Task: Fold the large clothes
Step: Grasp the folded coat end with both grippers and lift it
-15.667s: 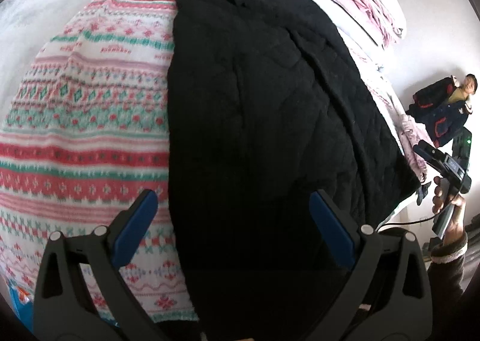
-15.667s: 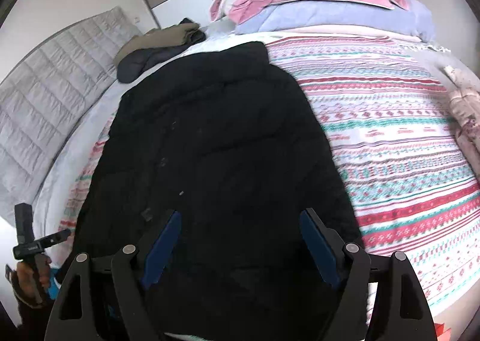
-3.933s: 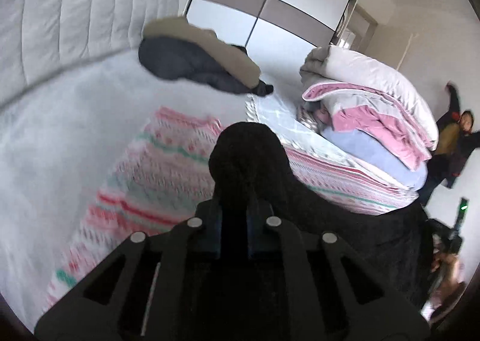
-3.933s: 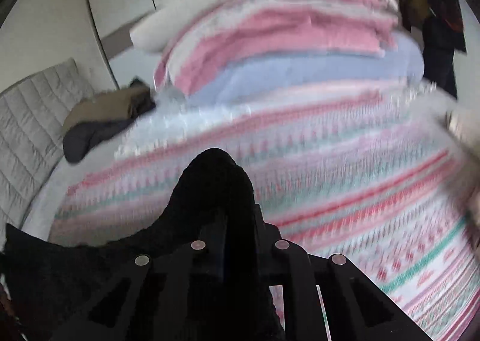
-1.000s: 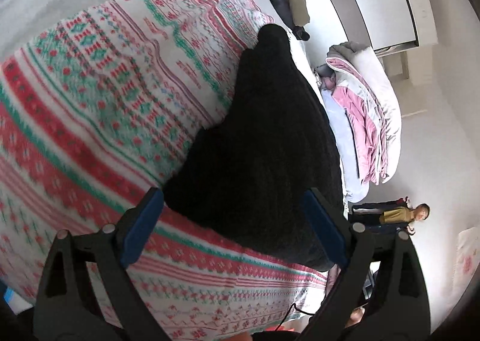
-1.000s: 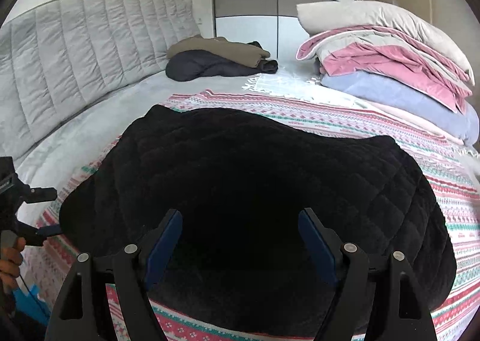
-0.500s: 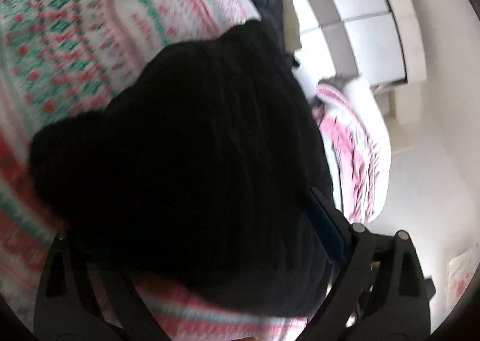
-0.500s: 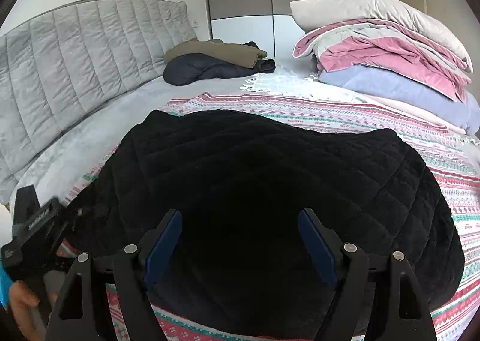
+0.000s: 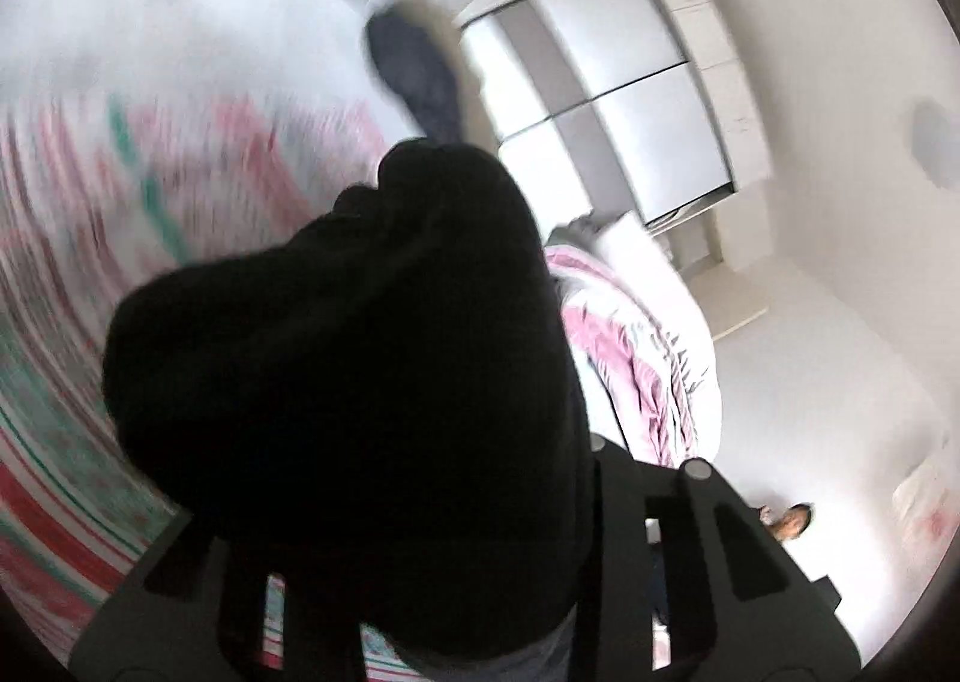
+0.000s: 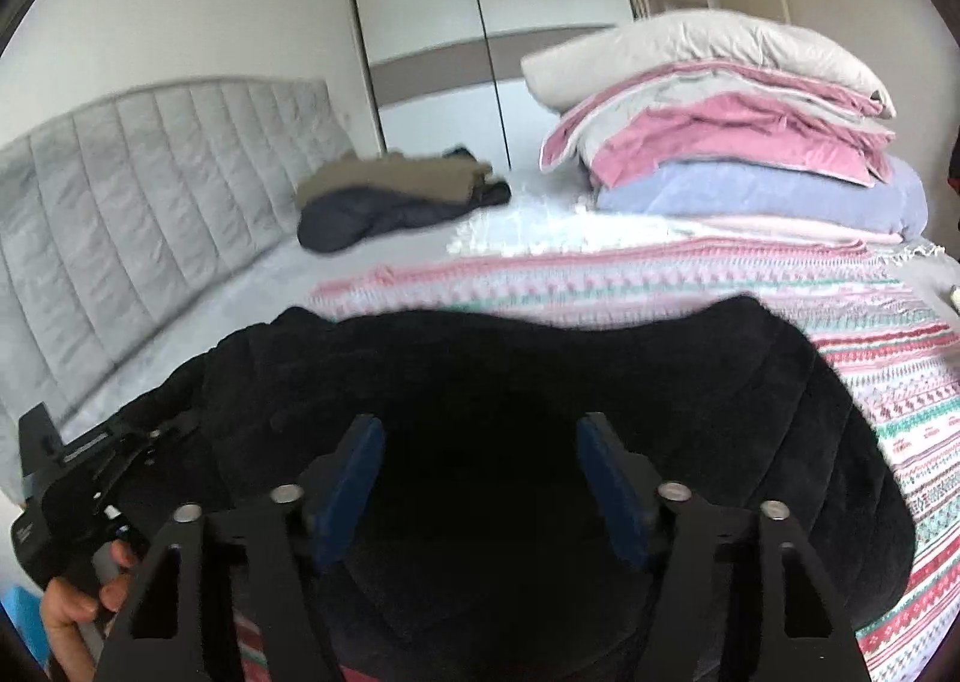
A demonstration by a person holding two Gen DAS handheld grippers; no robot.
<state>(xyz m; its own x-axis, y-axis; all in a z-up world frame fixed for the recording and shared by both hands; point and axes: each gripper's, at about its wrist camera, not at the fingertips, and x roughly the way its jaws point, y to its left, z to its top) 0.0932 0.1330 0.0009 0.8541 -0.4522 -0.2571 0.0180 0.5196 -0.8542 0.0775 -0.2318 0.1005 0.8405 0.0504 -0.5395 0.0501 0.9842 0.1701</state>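
Now L gripper [image 9: 420, 574] jaws, just closing, clamp black quilted jacket [image 10: 540, 412] at striped bedspread's [image 10: 900, 382] near edge; R gripper [image 10: 480, 478] jaws, also closing, straddle it — grip unclear.

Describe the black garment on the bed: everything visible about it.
The black quilted garment looks thick and plush, with diamond stitching. It lies folded into a wide bundle on the patterned blanket. Its left end is bunched up in the left gripper, whose jaws have just been closing on it. The right gripper straddles the near edge, jaws closing, pads not yet clearly pressing.
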